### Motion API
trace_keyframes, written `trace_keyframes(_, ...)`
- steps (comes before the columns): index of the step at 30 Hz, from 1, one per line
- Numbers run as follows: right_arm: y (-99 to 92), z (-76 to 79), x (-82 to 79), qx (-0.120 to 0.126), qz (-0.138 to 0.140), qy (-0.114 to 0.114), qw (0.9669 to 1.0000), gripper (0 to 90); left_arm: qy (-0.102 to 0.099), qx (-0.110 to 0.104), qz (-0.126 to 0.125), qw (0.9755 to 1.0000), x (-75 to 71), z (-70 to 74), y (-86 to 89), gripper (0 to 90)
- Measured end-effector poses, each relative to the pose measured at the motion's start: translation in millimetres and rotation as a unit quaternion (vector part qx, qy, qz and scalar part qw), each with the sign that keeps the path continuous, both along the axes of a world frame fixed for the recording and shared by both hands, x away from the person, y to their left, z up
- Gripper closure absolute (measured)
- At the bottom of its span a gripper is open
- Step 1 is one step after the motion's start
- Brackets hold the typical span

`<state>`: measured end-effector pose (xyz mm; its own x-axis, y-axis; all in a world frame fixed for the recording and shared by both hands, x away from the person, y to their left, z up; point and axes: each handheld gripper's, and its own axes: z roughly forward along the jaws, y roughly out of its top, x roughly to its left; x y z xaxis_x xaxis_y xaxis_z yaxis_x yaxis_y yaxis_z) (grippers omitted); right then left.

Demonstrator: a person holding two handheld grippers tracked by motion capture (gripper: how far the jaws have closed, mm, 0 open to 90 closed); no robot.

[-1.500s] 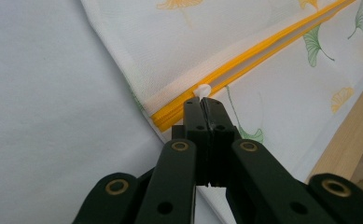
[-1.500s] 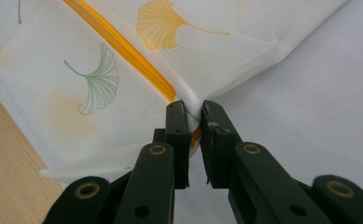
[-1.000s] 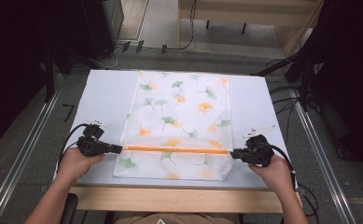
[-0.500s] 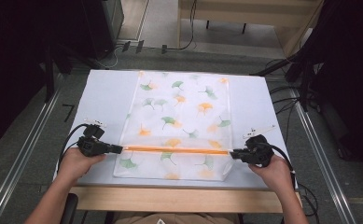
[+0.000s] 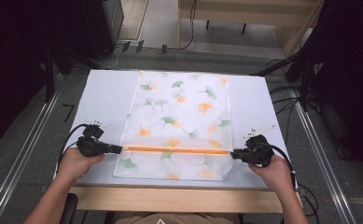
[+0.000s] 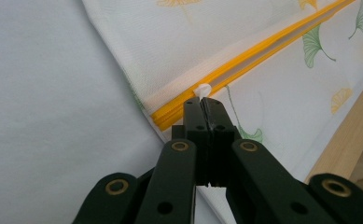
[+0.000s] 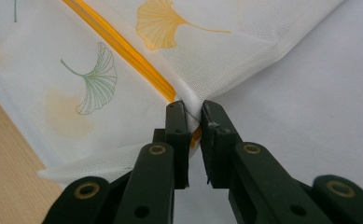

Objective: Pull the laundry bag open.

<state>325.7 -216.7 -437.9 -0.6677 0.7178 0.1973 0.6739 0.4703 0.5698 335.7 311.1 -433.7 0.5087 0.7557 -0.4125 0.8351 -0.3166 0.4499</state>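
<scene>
Nothing changed across the last second: both hands hold station. Left gripper (image 5: 116,149) jaws clamped on the zipper pull (image 6: 202,89); right gripper (image 5: 233,153) jaws pinching the mesh bag (image 5: 184,116) corner, near bench (image 5: 104,93) edge. Zipper (image 5: 174,150) likely about to slide.

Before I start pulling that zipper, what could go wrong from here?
The left claw pinches just the small white zipper tab; it could slip out. The right claw grips bunched mesh at the bag's corner, so a hard pull might tear it or drag the bag along the table.
</scene>
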Motion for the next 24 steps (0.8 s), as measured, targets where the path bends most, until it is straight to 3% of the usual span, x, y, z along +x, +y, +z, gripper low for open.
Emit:
trace_keyframes(7,-1.2,-1.2,0.8,-0.003,-0.001,0.000,1.0000,83.5,0.001,0.006,0.026,0.9996,-1.9,1.4,16.9,90.0)
trace_keyframes(11,-1.6,-1.8,1.6,-0.003,-0.002,0.002,1.0000,83.4,0.001,-0.012,0.038,0.9992,-4.8,1.3,24.5,90.0)
trace_keyframes(24,-2.3,-6.7,4.1,-0.013,-0.013,0.007,0.9998,82.4,0.008,-0.012,0.022,0.9997,-5.2,-1.2,18.1,90.0)
